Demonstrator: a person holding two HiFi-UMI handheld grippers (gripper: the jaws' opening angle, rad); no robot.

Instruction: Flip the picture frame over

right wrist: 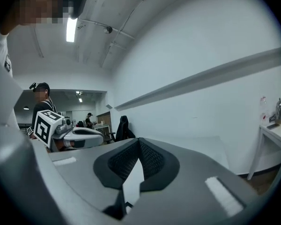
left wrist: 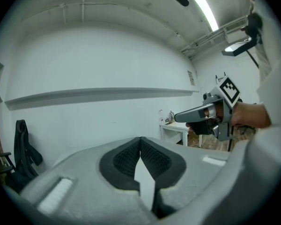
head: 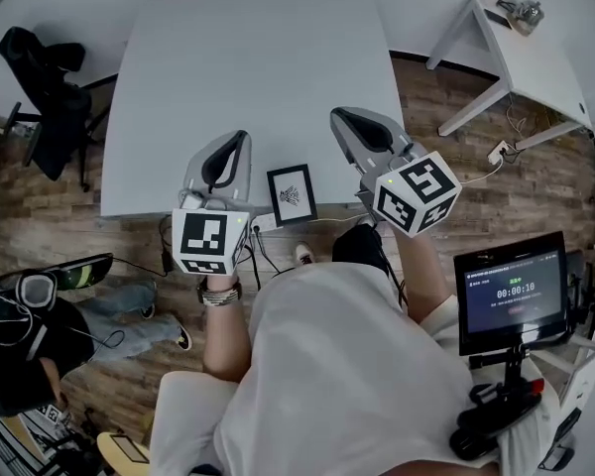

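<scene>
Two closed, empty grippers hover, left gripper (head: 240,139) and right gripper (head: 341,117), with the picture frame (head: 292,194) flat between them at the tabletop (head: 238,58) edge, print up. The flip looks unstarted or finished; if unstarted, one gripper must open and catch a rim.

A black chair (head: 45,87) stands left of the white table (head: 258,67), a small desk (head: 526,62) right.
</scene>
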